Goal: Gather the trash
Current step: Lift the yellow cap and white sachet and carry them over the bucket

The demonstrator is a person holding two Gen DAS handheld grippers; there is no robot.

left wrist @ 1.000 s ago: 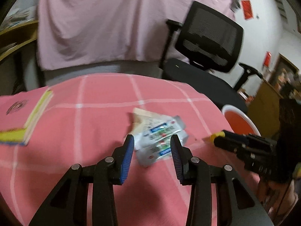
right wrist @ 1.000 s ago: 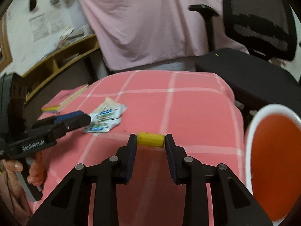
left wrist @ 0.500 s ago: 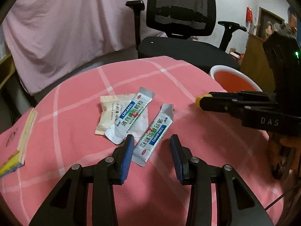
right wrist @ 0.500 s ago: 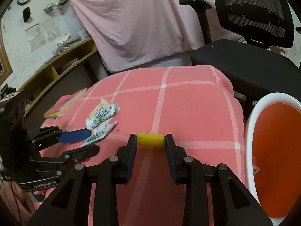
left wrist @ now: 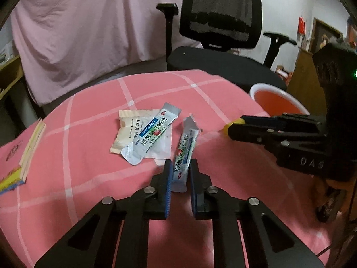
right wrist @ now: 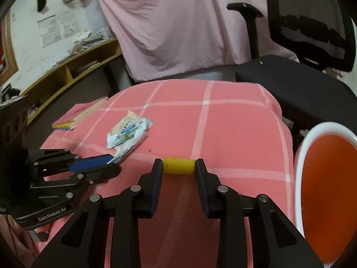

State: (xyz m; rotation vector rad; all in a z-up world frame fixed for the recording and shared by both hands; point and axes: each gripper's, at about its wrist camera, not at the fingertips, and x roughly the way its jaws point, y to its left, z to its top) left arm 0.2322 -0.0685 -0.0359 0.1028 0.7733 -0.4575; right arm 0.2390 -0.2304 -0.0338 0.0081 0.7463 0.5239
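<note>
A pink checked cloth (right wrist: 223,120) covers the worktop. A thin pink book (right wrist: 78,116) lies at its 10 o'clock edge in the right wrist view. A black mesh office chair (left wrist: 221,20) stands beyond at 1 o'clock, a hanging pink sheet (left wrist: 89,26) at 11, wooden shelves (right wrist: 67,71) with papers at 9

The left gripper (left wrist: 180,174) is showing matte black linkage arms studded with round silver screws, its jaws wearing blue ribbed pads (left wrist: 168,179). In the right wrist view, white "GenRobot.AI" lettering is running along its body at eight o'clock. The right gripper (right wrist: 179,175) is sharing the same black frame, silver screws and dark blue pads (right wrist: 155,188); "DAS" is standing embossed on its housing at three o'clock in the left wrist view.
</note>
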